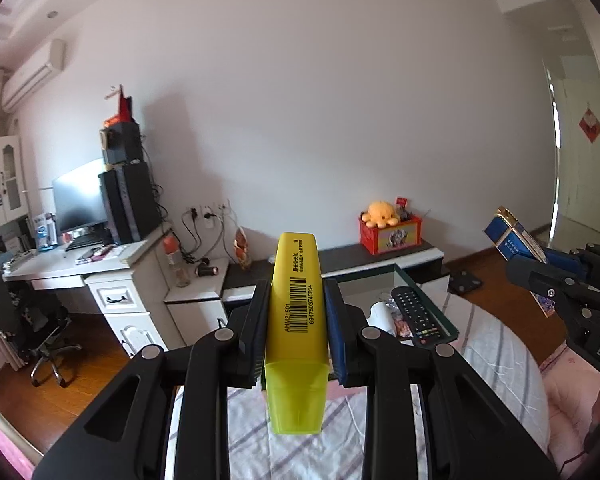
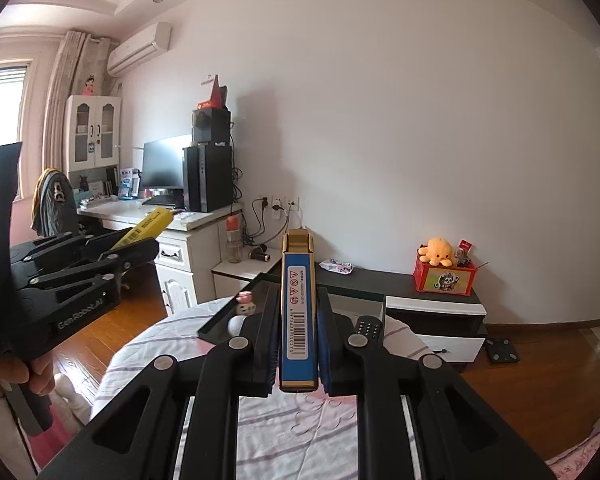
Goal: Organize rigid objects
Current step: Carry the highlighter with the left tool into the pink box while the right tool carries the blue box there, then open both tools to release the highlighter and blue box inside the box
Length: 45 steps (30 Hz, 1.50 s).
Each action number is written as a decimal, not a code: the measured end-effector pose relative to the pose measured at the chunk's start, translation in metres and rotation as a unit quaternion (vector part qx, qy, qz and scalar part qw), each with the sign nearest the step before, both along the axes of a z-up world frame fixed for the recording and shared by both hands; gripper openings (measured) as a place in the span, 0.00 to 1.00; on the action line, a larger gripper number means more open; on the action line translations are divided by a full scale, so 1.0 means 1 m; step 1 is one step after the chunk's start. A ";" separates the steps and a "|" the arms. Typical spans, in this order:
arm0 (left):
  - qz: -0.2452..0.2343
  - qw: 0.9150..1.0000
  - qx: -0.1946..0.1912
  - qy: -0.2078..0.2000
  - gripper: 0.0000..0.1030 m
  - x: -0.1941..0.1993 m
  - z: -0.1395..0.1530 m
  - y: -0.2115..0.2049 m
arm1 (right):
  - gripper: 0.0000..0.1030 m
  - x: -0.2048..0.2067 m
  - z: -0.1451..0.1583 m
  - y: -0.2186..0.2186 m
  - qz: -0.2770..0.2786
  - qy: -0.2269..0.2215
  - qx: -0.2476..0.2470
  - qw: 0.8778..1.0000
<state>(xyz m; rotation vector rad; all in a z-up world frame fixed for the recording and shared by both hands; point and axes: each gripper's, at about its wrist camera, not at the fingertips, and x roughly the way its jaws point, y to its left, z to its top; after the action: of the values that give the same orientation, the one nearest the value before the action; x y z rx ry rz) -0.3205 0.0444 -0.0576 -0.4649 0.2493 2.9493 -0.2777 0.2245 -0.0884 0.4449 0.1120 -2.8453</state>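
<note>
My left gripper [image 1: 296, 292] is shut on a yellow highlighter [image 1: 296, 320] with a barcode, held up in the air, its translucent cap toward the camera. My right gripper [image 2: 298, 304] is shut on a blue and gold box [image 2: 299, 312] with a barcode, also held up. In the left wrist view the right gripper [image 1: 540, 264] shows at the right edge with the blue box [image 1: 512, 236]. In the right wrist view the left gripper [image 2: 112, 252] shows at the left with the highlighter [image 2: 148, 226]. Both hover over a bed with a striped sheet [image 1: 496, 352].
A dark tray [image 1: 428, 304] on the bed holds a black remote [image 1: 418, 316], a packet and a white object. Behind are a low black-and-white cabinet [image 2: 432, 304] with a red toy box [image 2: 444, 278], a white desk [image 1: 80, 268] with a monitor, and an office chair [image 1: 40, 336].
</note>
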 end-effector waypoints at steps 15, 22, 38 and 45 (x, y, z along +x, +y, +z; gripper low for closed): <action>-0.004 0.990 -0.029 -0.140 0.26 -0.181 -0.078 0.027 | 0.15 -0.166 -0.073 -0.008 0.008 -0.119 0.024 0.993; -0.004 0.981 -0.035 -0.192 0.26 -0.211 -0.128 0.033 | 0.15 -0.208 -0.129 -0.023 0.026 -0.192 0.039 0.980; -0.003 0.984 -0.016 -0.175 0.47 -0.204 -0.138 0.028 | 0.16 -0.211 -0.146 -0.031 0.045 -0.198 0.030 0.979; 0.007 0.989 -0.004 -0.146 0.74 -0.193 -0.130 0.022 | 0.31 -0.207 -0.142 -0.029 0.038 -0.179 0.011 0.983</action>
<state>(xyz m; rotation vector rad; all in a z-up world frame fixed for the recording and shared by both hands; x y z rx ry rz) -0.5131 0.0662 -0.1878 -0.8922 0.2216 2.8435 -0.4852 0.1958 -0.2304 0.9263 0.0884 -2.6411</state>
